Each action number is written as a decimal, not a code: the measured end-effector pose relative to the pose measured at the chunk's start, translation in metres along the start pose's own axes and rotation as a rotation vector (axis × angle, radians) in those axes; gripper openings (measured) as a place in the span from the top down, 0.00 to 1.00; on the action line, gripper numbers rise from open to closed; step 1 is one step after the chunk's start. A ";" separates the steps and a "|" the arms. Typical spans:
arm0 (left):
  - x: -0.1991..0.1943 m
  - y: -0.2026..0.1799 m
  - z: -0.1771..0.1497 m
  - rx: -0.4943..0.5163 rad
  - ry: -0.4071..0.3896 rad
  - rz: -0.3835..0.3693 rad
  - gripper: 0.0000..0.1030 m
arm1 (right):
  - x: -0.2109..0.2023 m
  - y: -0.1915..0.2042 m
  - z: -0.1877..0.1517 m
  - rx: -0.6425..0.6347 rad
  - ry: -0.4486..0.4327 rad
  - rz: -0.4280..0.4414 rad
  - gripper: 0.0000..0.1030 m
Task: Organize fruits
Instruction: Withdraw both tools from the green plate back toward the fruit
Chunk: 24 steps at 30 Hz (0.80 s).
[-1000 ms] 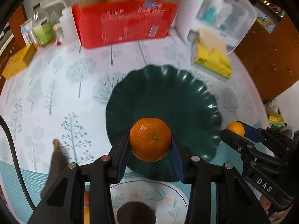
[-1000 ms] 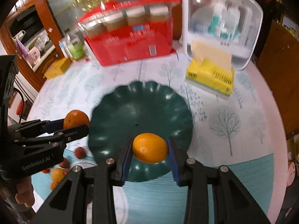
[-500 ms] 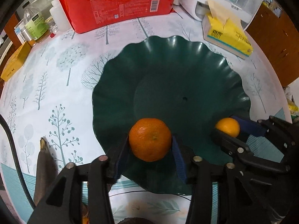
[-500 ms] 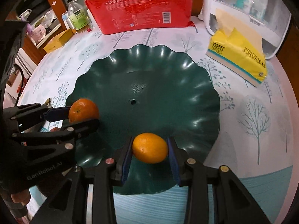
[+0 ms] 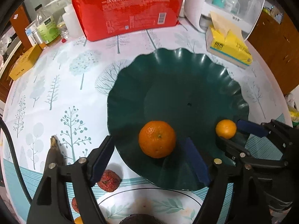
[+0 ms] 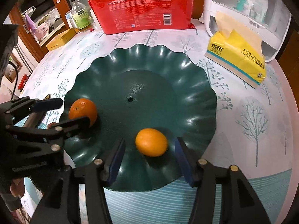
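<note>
Both grippers' jaws are opening around oranges on the green plate [image 6: 196, 85], tree-print tablecloth [image 5: 56, 85] beneath, perhaps vinyl.

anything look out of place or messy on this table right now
A wrinkled red fruit lies loose on the tablecloth between the green dish and the white plate, and a dark banana lies nearby, outside any dish. The two oranges sit in the dish.

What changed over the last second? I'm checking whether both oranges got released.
Both grippers came down over the green plate and let go. The left gripper and right gripper are opening, pads clear of the large orange and small orange, both now resting on the plate. The plate stayed put.
</note>
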State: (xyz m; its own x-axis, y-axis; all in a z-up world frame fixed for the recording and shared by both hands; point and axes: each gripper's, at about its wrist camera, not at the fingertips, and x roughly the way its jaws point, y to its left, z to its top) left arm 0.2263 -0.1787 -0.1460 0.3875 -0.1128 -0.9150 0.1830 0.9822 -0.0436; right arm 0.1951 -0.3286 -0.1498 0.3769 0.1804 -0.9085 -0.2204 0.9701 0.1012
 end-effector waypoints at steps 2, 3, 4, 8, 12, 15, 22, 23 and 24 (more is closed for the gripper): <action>-0.007 0.001 -0.001 -0.005 -0.023 -0.001 0.24 | -0.003 0.001 -0.001 0.002 -0.004 -0.004 0.46; -0.011 0.000 -0.003 -0.005 -0.033 0.004 0.24 | -0.005 0.002 -0.002 0.002 -0.006 -0.007 0.46; -0.014 0.000 -0.003 -0.004 -0.042 0.005 0.25 | -0.007 0.003 -0.002 0.000 -0.006 -0.010 0.46; -0.030 0.002 -0.007 -0.007 -0.080 0.003 0.24 | -0.017 0.009 -0.004 -0.004 -0.015 -0.018 0.46; -0.047 0.007 -0.015 -0.008 -0.110 0.015 0.24 | -0.030 0.016 -0.006 -0.002 -0.027 -0.012 0.46; -0.057 0.013 -0.020 -0.012 -0.095 0.015 0.25 | -0.040 0.024 -0.008 -0.010 -0.036 -0.020 0.46; -0.087 0.022 -0.031 0.001 -0.096 0.016 0.24 | -0.070 0.043 -0.013 -0.025 -0.061 -0.032 0.46; -0.094 0.024 -0.033 0.000 -0.102 0.015 0.24 | -0.075 0.046 -0.014 -0.024 -0.065 -0.032 0.46; -0.098 0.025 -0.034 0.000 -0.103 0.016 0.24 | -0.080 0.048 -0.014 -0.023 -0.070 -0.028 0.46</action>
State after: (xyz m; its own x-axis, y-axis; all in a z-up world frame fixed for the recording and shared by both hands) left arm 0.1621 -0.1377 -0.0708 0.4808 -0.1122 -0.8696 0.1759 0.9840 -0.0297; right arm 0.1413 -0.2983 -0.0782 0.4453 0.1646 -0.8801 -0.2292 0.9712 0.0657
